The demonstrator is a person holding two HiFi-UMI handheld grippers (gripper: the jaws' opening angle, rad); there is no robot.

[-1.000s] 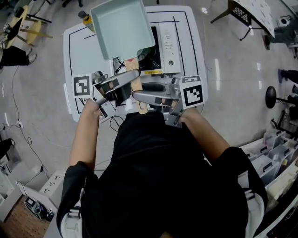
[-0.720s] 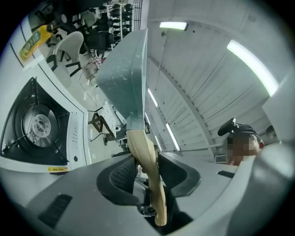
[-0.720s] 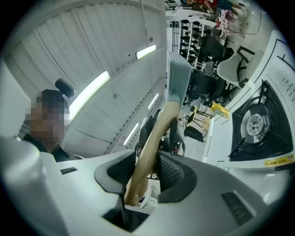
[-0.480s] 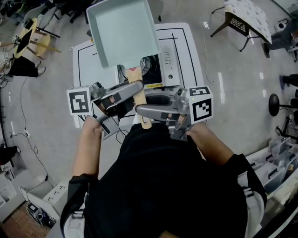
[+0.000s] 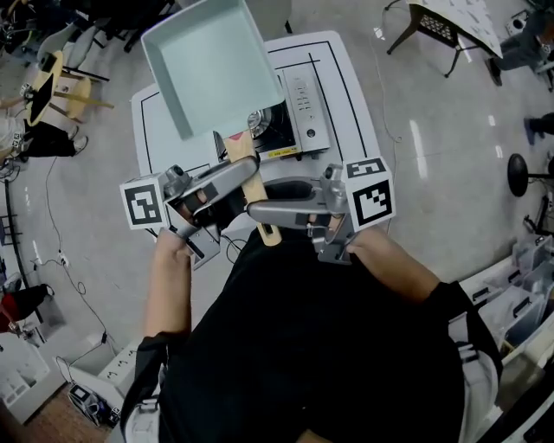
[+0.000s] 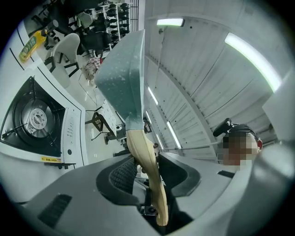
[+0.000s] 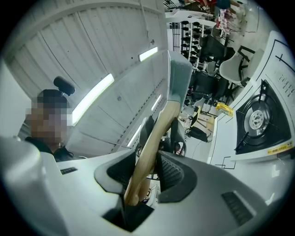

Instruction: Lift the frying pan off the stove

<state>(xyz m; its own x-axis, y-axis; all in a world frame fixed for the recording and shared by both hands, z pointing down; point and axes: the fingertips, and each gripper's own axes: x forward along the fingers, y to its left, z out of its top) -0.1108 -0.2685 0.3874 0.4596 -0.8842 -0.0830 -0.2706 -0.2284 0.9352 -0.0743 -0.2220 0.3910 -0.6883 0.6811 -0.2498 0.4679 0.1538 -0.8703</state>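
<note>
The pale teal square frying pan (image 5: 208,73) hangs in the air above the table, clear of the gas stove (image 5: 279,123). Its wooden handle (image 5: 248,166) points back toward me. My left gripper (image 5: 245,176) is shut on the handle from the left, and my right gripper (image 5: 258,206) is shut on it from the right, nearer the handle's end. In the left gripper view the handle (image 6: 146,161) runs up between the pads to the pan (image 6: 123,73), with the burner (image 6: 34,119) far below. The right gripper view shows the same handle (image 7: 151,140), pan (image 7: 179,73) and stove (image 7: 257,119).
The stove sits on a white table (image 5: 351,91) marked with black lines. A wooden chair (image 5: 61,86) stands at the left and a dark desk (image 5: 446,22) at the upper right. Shelving bins (image 5: 519,294) are at the right, and cables and power strips (image 5: 112,368) lie on the floor.
The pan has gone up and to the left in the head view, farther from the stove. Both grippers keep their hold on the handle.
</note>
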